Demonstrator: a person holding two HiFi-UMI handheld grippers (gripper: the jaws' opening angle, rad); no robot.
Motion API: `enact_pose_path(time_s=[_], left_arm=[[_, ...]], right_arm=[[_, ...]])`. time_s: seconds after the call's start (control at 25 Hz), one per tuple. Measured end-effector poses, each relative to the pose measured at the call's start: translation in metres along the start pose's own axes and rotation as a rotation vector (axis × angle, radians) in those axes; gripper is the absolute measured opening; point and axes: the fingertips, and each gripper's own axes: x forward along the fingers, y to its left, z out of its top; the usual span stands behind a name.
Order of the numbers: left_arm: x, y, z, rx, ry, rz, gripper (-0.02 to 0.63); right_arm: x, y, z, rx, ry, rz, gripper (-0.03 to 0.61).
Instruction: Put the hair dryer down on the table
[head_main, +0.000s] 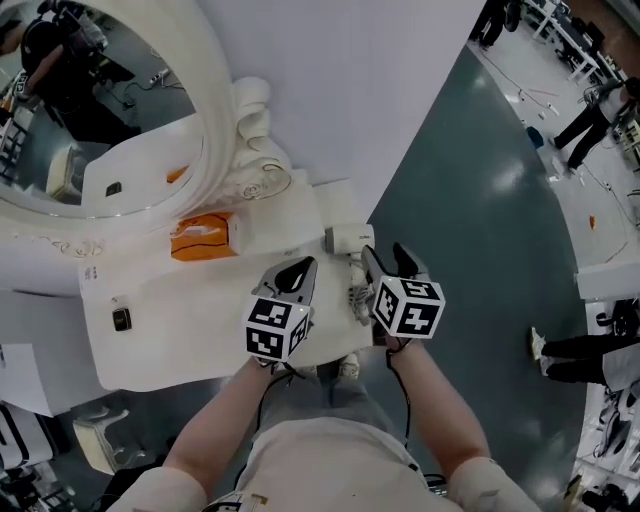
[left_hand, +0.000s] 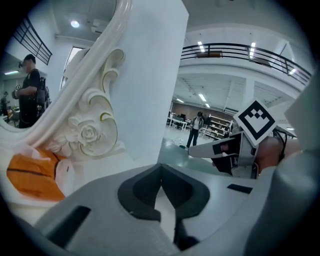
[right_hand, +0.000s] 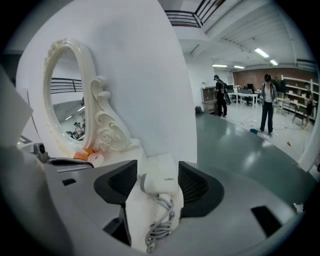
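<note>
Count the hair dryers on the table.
1. The hair dryer lies at the right end of the table, beside the wall. None seems hidden.

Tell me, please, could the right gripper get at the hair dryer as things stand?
Probably yes: the hair dryer lies on the table straight ahead of the right gripper, whose jaws stand open, with nothing visible in between.
</note>
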Motion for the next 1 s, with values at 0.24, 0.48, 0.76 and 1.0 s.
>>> enact_pose_path(time_s=[0.24,0.48,0.76,1.0], left_arm=[[-0.052,-0.025,0.07,0.051,-0.139,-0.01,0.014],[-0.12,-0.065,0.156,0.155,-0.352,-0.039,0.014],[-0.19,-0.1,0.21,0.282,-0.517,-0.013,0.014],[-0.228,-0.123,0.219,0.312,-0.564,-0.021,0.014]], right_arm=[[-0.073,0.03,0.07,-0.133,-0.205,0.049,0.211],[-0.153,0.066,0.13,-0.28,-0.422,0.092,0.113],[-0.229,0.102,0.16,-0.377,-0.566,0.173,0.054],[-0.282,0.119,0.166,-0.389,-0.654,0.232,0.043]])
